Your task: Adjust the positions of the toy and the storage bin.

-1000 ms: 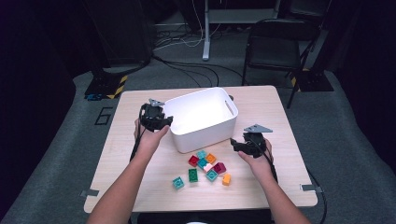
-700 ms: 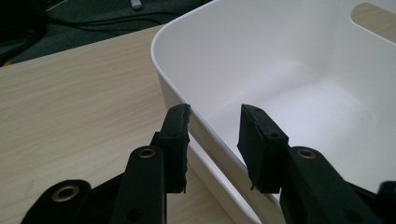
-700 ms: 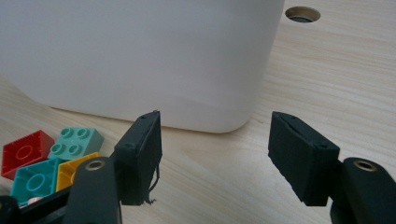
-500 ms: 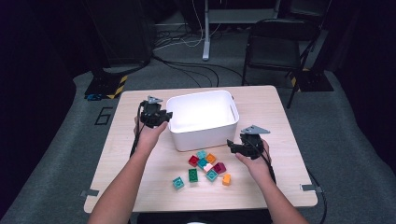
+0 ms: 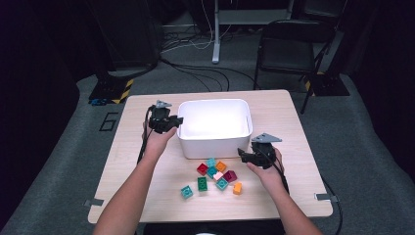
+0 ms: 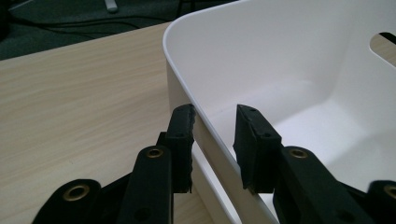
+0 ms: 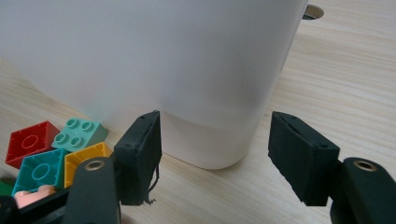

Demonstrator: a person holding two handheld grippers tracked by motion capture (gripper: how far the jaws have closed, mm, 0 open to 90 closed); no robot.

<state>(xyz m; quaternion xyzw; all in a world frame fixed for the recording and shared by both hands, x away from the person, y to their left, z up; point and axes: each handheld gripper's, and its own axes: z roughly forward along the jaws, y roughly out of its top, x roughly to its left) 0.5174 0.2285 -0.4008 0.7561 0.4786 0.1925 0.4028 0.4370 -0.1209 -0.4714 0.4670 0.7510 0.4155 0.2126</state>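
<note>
the white bin [image 5: 215, 127] sits in the middle of the bench [image 5: 122, 161], and nothing lies inside it as far as i can see, so the sorting looks barely begun: every block is yet to go in. the blocks [image 5: 213, 175] lie in a loose cluster on the bench just in front of the bin's near wall, red, teal, orange, pink, magenta and green ones, with one orange block [image 5: 237, 188] a little apart at the near right. my left claw [image 5: 169, 121] is closed on the bin's left rim, one pad outside the wall and one inside, as the left gripper view shows [image 6: 212, 135]; i judge it is there to steady the bin. my right claw [image 5: 243, 154] is spread wide and has hold of nothing; it hovers low at the bin's near right corner, with the cluster just beside it. in the right gripper view the red block [image 7: 28, 142], a mint block [image 7: 79, 133] and a yellow block [image 7: 86, 156] lie off to the left of my right claw [image 7: 215, 158], not between its pads, so i would have to swing toward them before closing on one.
</note>
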